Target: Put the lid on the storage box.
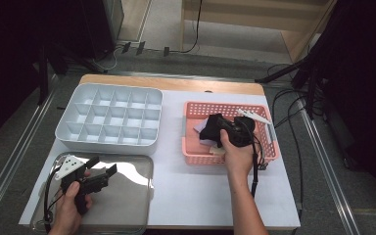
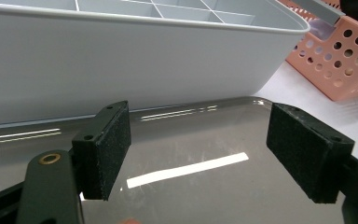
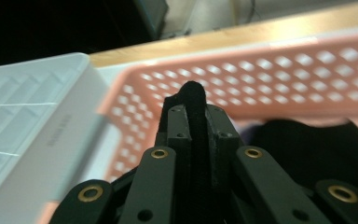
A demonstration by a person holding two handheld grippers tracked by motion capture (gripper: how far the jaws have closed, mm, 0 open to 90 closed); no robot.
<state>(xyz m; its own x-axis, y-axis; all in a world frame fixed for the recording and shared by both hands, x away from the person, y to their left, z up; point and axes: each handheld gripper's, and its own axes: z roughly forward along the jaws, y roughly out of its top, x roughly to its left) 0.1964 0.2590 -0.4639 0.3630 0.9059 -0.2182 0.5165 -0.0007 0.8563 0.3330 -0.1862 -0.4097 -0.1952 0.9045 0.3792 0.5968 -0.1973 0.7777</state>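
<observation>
The right tongs (image 1: 214, 128) pinch a black cloth item (image 3: 193, 105) over the pink basket (image 1: 269, 147) by the bench's right edge; the divided tray (image 1: 108, 117) holds nothing yet, left tongs (image 1: 102, 166) wide, idle

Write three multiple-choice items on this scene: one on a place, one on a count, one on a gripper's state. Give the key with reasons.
1. Where is the right gripper?
A. over the pink basket
B. over the white divided tray
C. over the clear lid

2. How many rows of compartments does the white divided tray have?
A. two
B. four
C. six

3. How do the left gripper jaws stand?
A. clamped on dark cloth
B. apart, nothing between
C. shut on the tray wall

Key: 1 A, the hand reaches into the basket; 2 B, four rows show from above; 3 B, only the lid's surface shows between the pads.
</observation>
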